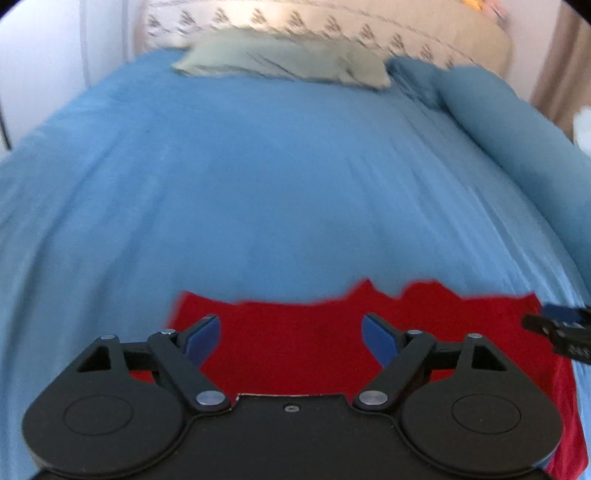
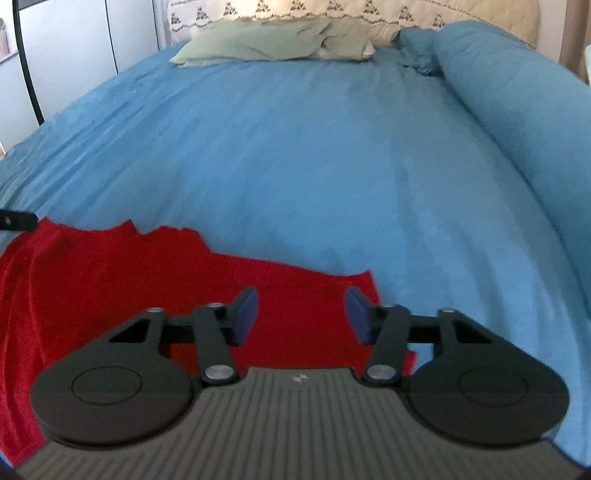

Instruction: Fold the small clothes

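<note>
A red knit garment (image 1: 295, 339) lies flat on the blue bedspread (image 1: 258, 184) near the bed's front edge; it also shows in the right wrist view (image 2: 110, 280). My left gripper (image 1: 291, 332) is open and empty, above the garment's middle. My right gripper (image 2: 301, 306) is open and empty, above the garment's right corner. The right gripper's tip shows at the right edge of the left wrist view (image 1: 561, 328). The left gripper's tip shows at the left edge of the right wrist view (image 2: 16, 219).
A grey-green pillow (image 2: 273, 44) lies at the head of the bed. A rolled blue duvet (image 2: 517, 110) runs along the right side. A patterned beige headboard (image 2: 351, 11) stands behind. White cupboard doors (image 2: 74, 48) stand at the left.
</note>
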Motion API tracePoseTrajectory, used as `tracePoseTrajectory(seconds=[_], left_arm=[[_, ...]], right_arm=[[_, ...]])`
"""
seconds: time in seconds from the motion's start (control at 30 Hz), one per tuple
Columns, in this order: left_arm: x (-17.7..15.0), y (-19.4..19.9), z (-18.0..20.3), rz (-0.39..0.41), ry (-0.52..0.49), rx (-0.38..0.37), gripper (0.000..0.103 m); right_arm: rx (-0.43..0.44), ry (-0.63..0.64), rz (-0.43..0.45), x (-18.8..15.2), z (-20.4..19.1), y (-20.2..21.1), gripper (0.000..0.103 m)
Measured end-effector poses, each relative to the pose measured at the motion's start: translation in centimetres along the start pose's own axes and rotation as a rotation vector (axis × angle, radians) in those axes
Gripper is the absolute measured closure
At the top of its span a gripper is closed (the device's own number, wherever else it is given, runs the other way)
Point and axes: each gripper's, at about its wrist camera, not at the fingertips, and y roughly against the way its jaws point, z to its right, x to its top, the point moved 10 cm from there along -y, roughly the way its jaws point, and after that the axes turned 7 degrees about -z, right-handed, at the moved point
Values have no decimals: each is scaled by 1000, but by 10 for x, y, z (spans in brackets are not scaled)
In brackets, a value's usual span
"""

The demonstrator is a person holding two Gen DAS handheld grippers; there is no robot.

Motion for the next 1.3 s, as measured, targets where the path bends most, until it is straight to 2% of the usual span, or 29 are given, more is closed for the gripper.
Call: tracePoseTrajectory(seconds=[0.03,0.1,0.17,0.2,0.23,0.37,0.47,0.57,0.67,0.73,0.77,0.83,0.93,1.0,1.1,1.17,1.23,1.3], left_arm=[[-3,-5,4,-9,-8,-1,21],[-8,-13,10,-24,-20,-7,22],[-10,-14,12,-25,-23,-7,22],[-11,-13,11,-24,-23,-7,22],[-13,-11,8,-21,-19,-4,22],[-5,-7,3,-9,-5,14,22],[-5,-2,-8,4,7,30,22],[-7,-8,-16,-15,12,46,22],[-14,-11,-23,-33,22,74,22],[-18,0,-23,-6,31,56,21],[-20,6,-21,6,29,55,20],[-31,11,-19,0,13,51,20],[-51,5,-20,-49,-11,63,20],[-60,-1,-25,-73,-12,76,20],[-62,-3,-26,-63,-17,76,19],[-60,-1,-25,-71,-19,90,19],[-56,11,-25,-48,-17,120,19],[-47,40,-22,22,-33,140,19]], right_arm=[[-2,0,-12,-1,-1,-8,50],[-13,5,-33,-6,-1,-20,53],[-30,12,-43,-8,1,-28,65],[-38,13,-43,-9,4,-29,81],[-49,13,-39,-8,7,-30,85],[-82,13,5,0,15,-24,85],[-119,-34,13,6,30,-25,85],[-92,-72,-10,3,36,-34,85],[-117,-23,19,1,28,-28,74],[-82,-36,68,-2,23,-10,37],[-56,-40,100,-5,19,0,31],[-32,-17,107,-18,11,10,28],[-15,4,43,-38,6,0,28],[6,-35,9,-47,11,-12,27],[42,-119,13,-47,20,-16,25],[35,-110,13,-46,18,-12,24],[22,-70,45,-42,14,2,24],[26,-41,93,-38,9,27,24]])
